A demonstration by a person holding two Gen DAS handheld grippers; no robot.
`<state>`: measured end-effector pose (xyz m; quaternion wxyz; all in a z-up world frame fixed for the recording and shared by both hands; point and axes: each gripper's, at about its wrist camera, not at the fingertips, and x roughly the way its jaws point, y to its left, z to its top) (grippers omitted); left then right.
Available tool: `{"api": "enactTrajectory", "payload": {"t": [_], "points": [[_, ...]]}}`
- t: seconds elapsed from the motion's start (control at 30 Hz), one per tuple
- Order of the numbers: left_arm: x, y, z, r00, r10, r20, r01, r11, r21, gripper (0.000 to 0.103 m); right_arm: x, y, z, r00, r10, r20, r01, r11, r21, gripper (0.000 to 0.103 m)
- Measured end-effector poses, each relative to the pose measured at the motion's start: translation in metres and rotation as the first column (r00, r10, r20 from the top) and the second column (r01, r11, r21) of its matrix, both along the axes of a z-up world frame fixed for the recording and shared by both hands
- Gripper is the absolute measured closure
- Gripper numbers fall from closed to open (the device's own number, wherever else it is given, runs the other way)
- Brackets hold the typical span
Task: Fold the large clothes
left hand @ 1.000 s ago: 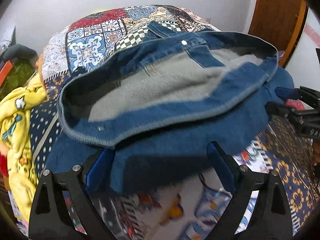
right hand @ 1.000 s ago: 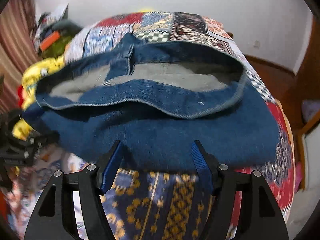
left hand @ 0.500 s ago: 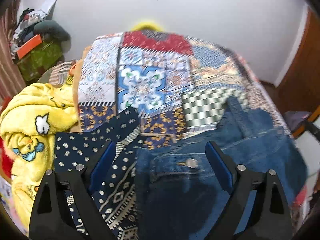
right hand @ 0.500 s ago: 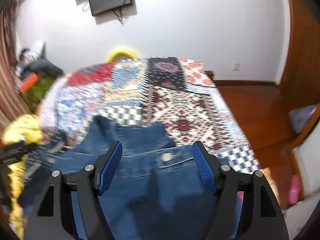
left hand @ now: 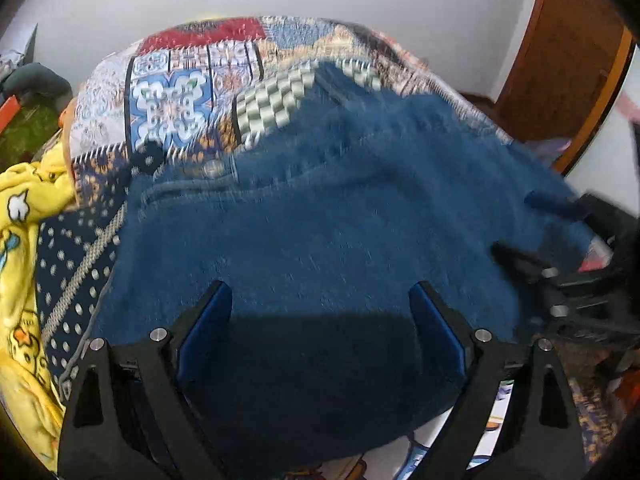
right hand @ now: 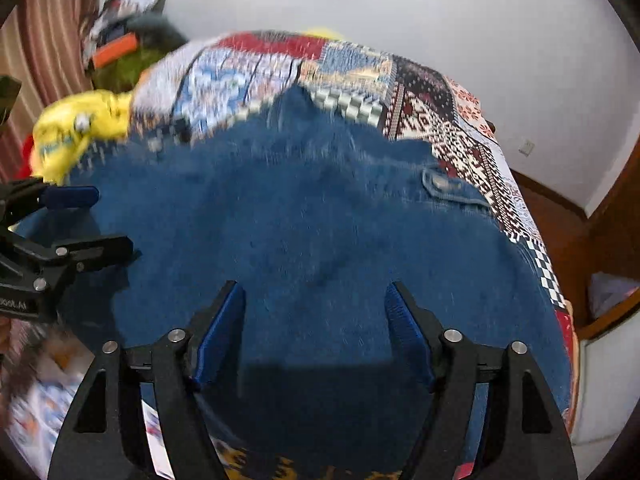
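With the jacket (left hand: 328, 232) lying folded on the quilt (left hand: 172, 104), both my left gripper (left hand: 320, 312) and right gripper (right hand: 314, 312) hang wide open and empty over its near edge, so the fold rests unpulled.

Blurred denim garment (right hand: 320, 220) lies on patchwork bedspread (right hand: 436, 92), seemingly beneath the right gripper's (right hand: 316, 336) spread fingers (right hand: 218, 336).

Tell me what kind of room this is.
Most likely a bedroom: a bed under a patchwork quilt fills the view, a wooden door stands to one side, and a yellow blanket lies beside the quilt.
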<state>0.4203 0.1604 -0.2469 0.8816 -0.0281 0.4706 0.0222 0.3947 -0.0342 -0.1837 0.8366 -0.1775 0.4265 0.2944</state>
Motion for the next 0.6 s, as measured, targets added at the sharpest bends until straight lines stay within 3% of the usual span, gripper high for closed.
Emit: {"api": "enactTrajectory", "payload": {"t": [0.07,0.1,0.17,0.33,0.43,0.6], "points": [[-0.006,-0.002,-0.002,0.999,0.008,0.037,-0.008,1.0,0.022,0.008,0.001,-0.013,0.001,1.0,-0.025,0.013,0.025,1.0,-0.003,0.013],[-0.008,-0.001,-0.001,0.999,0.014,0.041,-0.015,1.0,0.018,0.008,0.001,-0.019,0.002,0.997,-0.071,0.014,0.071,0.997,-0.007,0.013],[-0.014,0.004,0.0,0.998,0.032,0.047,-0.032,0.999,-0.003,0.007,0.004,-0.033,0.003,0.994,-0.108,0.004,0.108,0.994,-0.023,0.012],[-0.033,0.016,0.006,0.996,0.061,0.06,-0.063,0.998,0.031,0.008,0.007,-0.069,0.002,0.982,-0.189,0.014,0.189,0.979,-0.075,0.012],[-0.046,0.025,0.007,0.993,0.103,0.056,-0.108,0.989,0.104,0.007,0.005,-0.09,0.005,0.973,-0.228,0.018,0.229,0.971,-0.074,0.012],[-0.073,0.049,0.009,0.98,0.191,0.048,-0.194,0.978,0.078,0.006,0.003,-0.119,0.009,0.958,-0.285,0.033,0.287,0.953,-0.099,0.012]]}}
